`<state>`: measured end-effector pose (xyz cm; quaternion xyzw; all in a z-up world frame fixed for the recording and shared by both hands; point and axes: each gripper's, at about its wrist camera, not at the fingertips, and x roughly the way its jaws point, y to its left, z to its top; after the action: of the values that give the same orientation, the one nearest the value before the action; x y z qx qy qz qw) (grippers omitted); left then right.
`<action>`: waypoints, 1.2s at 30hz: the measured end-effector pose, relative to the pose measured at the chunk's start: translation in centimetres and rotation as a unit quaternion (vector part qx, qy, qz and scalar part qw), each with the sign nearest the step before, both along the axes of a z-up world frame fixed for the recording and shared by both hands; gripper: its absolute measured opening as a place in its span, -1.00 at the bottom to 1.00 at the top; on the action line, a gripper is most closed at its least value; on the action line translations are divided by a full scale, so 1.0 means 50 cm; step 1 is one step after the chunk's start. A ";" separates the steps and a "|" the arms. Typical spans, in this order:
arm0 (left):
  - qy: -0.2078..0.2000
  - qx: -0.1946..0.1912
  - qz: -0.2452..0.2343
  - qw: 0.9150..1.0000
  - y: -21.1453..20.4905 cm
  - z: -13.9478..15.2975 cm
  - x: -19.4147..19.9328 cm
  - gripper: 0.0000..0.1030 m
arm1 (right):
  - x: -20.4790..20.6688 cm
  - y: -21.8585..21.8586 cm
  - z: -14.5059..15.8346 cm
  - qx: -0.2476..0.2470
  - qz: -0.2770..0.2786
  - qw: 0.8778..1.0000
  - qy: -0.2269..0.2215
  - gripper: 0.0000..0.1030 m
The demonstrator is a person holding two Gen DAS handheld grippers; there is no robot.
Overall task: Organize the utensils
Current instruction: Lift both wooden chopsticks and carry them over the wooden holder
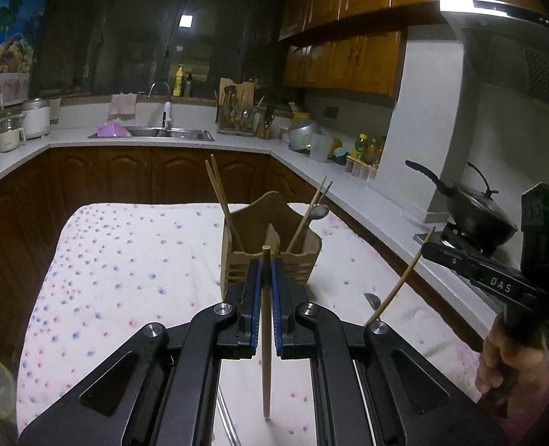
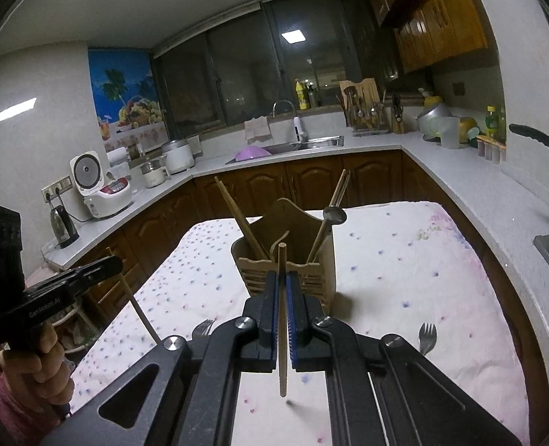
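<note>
Left wrist: left tongs (image 1: pixel 266 273) clamp chopstick (image 1: pixel 266 334); right tongs (image 2: pixel 284 284) clamp second chopstick (image 2: pixel 282 319); holder (image 2: pixel 285 256) ahead.

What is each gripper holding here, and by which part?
Left gripper: a wooden chopstick, clamped near its upper end. Right gripper: another wooden chopstick, gripped likewise.

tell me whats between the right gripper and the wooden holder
Only bare floral cloth; the right wrist view shows the right gripper, shut on a chopstick, just short of the wooden holder.
</note>
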<state>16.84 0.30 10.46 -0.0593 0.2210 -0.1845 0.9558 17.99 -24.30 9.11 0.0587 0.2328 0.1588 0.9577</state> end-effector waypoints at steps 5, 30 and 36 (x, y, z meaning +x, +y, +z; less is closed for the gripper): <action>-0.008 -0.006 0.002 1.000 0.003 0.011 0.011 -0.92 | 0.008 0.001 0.011 -0.001 0.002 1.000 -0.007 -0.93; -0.104 -0.027 0.031 0.994 0.026 0.179 0.148 -0.92 | 0.119 0.015 0.170 -0.003 0.001 0.996 -0.094 -0.93; -0.128 -0.025 0.033 0.991 0.009 0.212 0.191 -0.91 | 0.177 0.022 0.192 -0.013 -0.007 0.994 -0.104 -0.93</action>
<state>26.38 0.77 21.08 -0.0667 0.0900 -0.1646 0.9800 26.86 -23.19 18.71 0.0313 0.1335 0.1548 0.9784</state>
